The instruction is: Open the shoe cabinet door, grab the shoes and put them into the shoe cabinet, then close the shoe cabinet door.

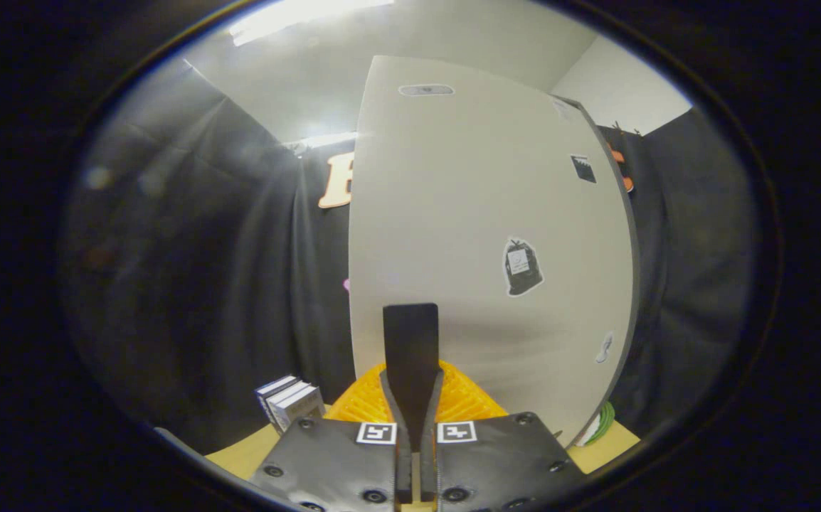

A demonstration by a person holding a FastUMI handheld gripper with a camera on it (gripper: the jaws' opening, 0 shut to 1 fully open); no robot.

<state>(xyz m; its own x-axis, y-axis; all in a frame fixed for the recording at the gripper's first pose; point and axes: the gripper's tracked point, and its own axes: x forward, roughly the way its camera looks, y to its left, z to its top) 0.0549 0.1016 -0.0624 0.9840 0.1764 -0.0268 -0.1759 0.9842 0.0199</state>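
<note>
Orange, ridged and rubbery-looking, a shoe (453, 402) sits right at the claw (410, 334), whose two fingers stand pressed together with no gap showing between them. They rise as one narrow blade in front of the shoe, so whether any part of it is pinched between them cannot be told; the shoe's ribbed body spreads out to both sides just behind the fingers. Beyond that stands the shoe cabinet door (481, 213), a tall pale flat panel with a dark edge along its right side, a few small stickers (522, 267) on its face and a shallow oval recess (425, 89) near its top. Whether it is open or closed cannot be made out from this angle. The shoe looks light and somewhat flexible, likely a moulded foam or plastic clog, so it should lift easily but may bend if taken by a thin wall; the firmer rim of the opening or the heel seems the safer hold, since the ribbed surface should give the fingers some bite. The door looks stiff and smooth, best worked from its free edge or the recess. A small stack of books (289, 402) rests on the wooden table (240, 455) to the left, and something green (601, 423) lies behind the door's lower right corner.
</note>
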